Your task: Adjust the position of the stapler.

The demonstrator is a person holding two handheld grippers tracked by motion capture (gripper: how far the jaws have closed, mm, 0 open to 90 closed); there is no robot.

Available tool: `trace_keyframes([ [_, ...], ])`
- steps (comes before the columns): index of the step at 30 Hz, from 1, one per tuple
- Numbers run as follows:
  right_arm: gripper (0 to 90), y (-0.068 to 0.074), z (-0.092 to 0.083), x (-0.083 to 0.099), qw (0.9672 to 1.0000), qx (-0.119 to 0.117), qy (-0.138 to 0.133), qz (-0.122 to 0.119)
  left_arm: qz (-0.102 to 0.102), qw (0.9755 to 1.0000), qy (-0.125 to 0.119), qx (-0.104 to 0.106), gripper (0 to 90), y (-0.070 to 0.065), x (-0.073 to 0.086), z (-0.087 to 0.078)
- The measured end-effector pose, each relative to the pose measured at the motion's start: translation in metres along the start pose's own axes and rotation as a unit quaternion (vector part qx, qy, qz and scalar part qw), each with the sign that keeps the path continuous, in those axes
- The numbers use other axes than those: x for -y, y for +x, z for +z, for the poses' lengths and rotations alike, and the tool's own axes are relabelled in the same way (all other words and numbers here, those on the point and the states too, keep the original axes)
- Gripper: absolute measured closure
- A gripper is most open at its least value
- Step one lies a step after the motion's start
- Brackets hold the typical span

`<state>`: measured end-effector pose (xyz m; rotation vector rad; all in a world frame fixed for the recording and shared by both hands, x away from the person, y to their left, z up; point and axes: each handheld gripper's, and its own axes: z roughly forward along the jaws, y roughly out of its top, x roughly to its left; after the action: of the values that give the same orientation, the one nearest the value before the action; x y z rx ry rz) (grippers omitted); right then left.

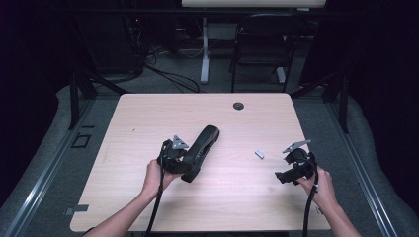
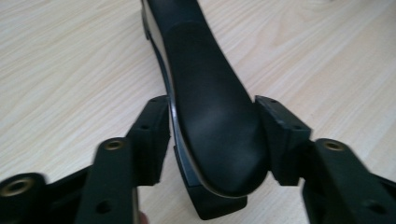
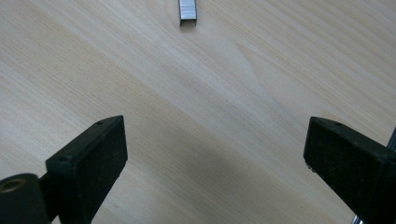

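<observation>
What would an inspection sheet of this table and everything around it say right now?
Surface: pale wooden table, bare apart from the job's things; a round cable hole near the far edge.
Job's things: black stapler lying on the table; small strip of staples to its right.
Clutter: nothing seen.
Grippers: left gripper has its jaws around the stapler's rear end, pads against its sides; right gripper open over bare wood, short of the staples.
Cables: one black cable trails from each gripper toward the person.
Surroundings: dark curtains, grey floor, a black chair and floor wiring beyond the table.
</observation>
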<state>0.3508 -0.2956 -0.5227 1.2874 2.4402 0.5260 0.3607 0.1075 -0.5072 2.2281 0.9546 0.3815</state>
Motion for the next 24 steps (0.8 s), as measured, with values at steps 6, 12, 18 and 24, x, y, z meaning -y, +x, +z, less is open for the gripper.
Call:
trace_keyframes([
  [6, 5.7, 0.0, -0.0002, 0.0001, 1.0, 0.0, 0.0, -0.002, -0.004, 1.0, -0.003, -0.006, 50.6, -0.0017, 0.0009, -0.0005],
  [12, 5.7, -0.0001, -0.0002, 0.0002, 1.0, -0.002, 0.001, -0.002, -0.009, 0.9999, -0.002, -0.01, 51.4, -0.0023, 0.0013, -0.0014],
  [18, 5.7, -0.0001, -0.0006, 0.0003, 1.0, -0.003, 0.001, -0.003, -0.023, 0.9996, 0.004, -0.012, 52.8, -0.0029, 0.0014, -0.0029],
  [24, 5.7, 0.0003, -0.0001, 0.0006, 1.0, -0.009, 0.001, -0.002, -0.037, 0.9993, 0.008, -0.002, 53.2, -0.0036, 0.0038, -0.0058],
])
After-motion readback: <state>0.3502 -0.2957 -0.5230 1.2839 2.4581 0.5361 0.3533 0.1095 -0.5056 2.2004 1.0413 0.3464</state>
